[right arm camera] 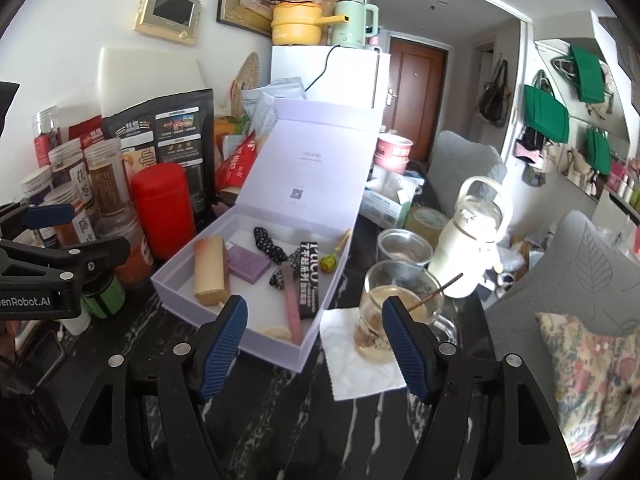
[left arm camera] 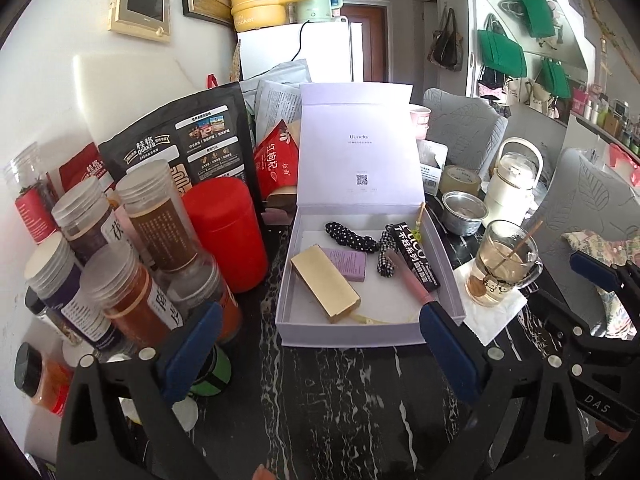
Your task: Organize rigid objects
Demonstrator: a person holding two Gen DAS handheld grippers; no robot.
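Both the left gripper (left arm camera: 320,336) and the right gripper (right arm camera: 314,344) are spread and empty near the table's front edge, so a swing could tip the tea glass (right arm camera: 394,312) beside the full lilac box (right arm camera: 176,280).

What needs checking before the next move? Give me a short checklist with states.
1. Left gripper empty, jaws open: ok.
2. Right gripper empty, jaws open: ok.
3. Box lid up, inside reachable: ok.
4. Gold bar lying flat inside the box: ok.
5. Glass mug beside the box, right behind the right gripper's fingers: not ok, could get knocked.
6. Whether more items remain to be put in the box: cannot tell.
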